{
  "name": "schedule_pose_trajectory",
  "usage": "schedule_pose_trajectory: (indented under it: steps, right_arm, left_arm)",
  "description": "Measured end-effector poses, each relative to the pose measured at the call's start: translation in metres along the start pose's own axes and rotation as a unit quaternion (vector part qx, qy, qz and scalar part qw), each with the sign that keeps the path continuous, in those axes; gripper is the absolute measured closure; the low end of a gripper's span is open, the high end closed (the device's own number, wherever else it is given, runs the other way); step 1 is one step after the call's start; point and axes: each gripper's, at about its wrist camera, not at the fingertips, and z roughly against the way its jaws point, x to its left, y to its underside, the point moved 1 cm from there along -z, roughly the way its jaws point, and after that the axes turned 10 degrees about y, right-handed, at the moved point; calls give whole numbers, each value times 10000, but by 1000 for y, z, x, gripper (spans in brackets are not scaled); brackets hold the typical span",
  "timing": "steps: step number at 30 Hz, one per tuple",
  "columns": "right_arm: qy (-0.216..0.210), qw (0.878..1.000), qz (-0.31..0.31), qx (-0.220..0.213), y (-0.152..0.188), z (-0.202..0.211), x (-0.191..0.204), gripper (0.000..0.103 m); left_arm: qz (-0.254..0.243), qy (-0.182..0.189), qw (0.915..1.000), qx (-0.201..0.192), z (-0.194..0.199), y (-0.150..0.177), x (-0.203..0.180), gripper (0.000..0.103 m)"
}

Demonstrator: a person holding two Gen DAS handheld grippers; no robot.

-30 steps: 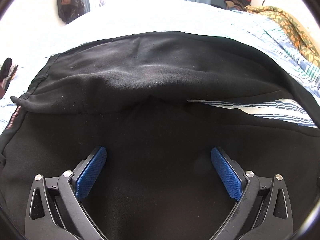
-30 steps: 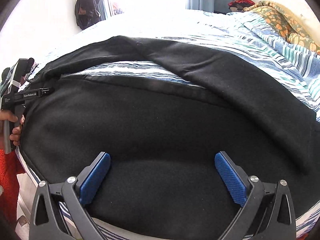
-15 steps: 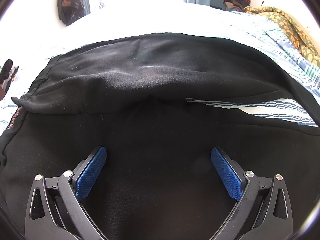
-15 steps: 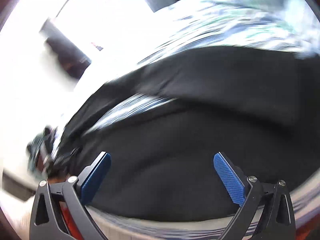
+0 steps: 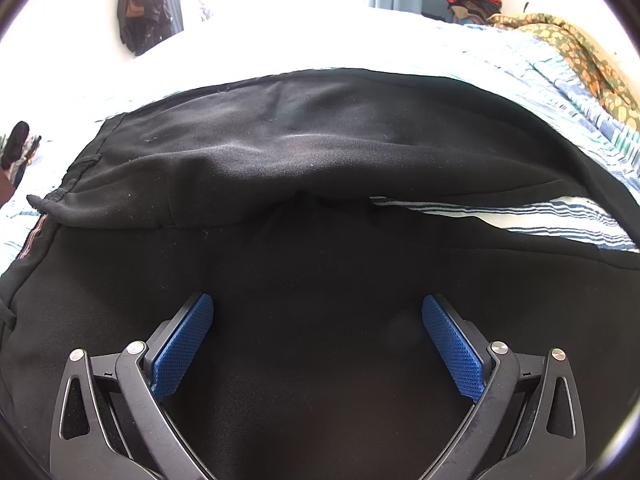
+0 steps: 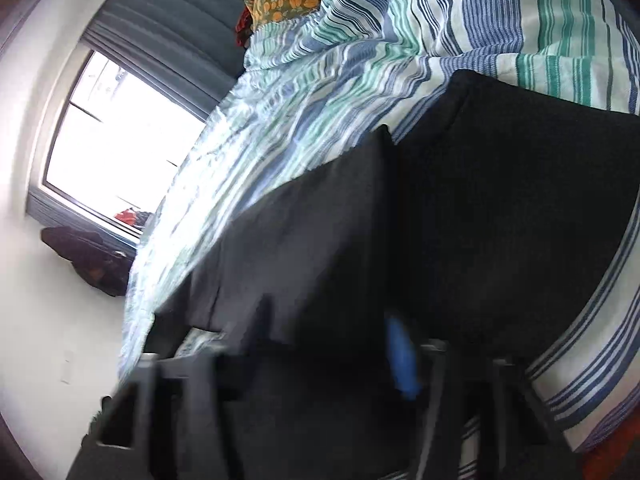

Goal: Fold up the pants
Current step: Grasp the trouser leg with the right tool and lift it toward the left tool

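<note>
Black pants (image 5: 320,152) lie spread across a striped bed sheet (image 5: 560,216), with one layer folded over toward the far side. My left gripper (image 5: 318,340) hovers open just above the near part of the cloth, nothing between its blue pads (image 5: 180,352). In the blurred, rolled right wrist view the pants (image 6: 520,220) show a square hem end on the sheet (image 6: 320,92). My right gripper (image 6: 380,356) is closing, its jaws nearly together on a raised fold of the black cloth. One blue pad (image 6: 402,360) shows; the cloth hides the other.
A floral blanket (image 5: 580,48) is bunched at the far right of the bed. Dark clothes (image 5: 144,4) hang on the wall at the back left. A bright window (image 6: 120,140) with grey-blue curtains stands beyond the bed. Something red (image 6: 612,452) sits below the bed's edge.
The right gripper has swung sideways and rolled, so its view is tilted. Its jaws went from wide open to nearly together around black cloth. The left gripper and its view are unchanged.
</note>
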Motion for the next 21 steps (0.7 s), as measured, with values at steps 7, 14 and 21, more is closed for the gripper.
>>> schedule_pose_trajectory:
  steps: [7,14,21]
  right_arm:
    - [-636,9916,889,-697,0,56,32,81]
    - [-1350,9686,1745,-1145,12,121,65,81]
    - [-2041,9519,1803,-1404,6,185,60,81]
  left_arm:
    - [405,475,9968,498,24,-35,-7,1]
    - [1477,3058,9388,579,-4,-136,-52,1]
    - [2135,3042,9257,700,-57,-178,-48,56]
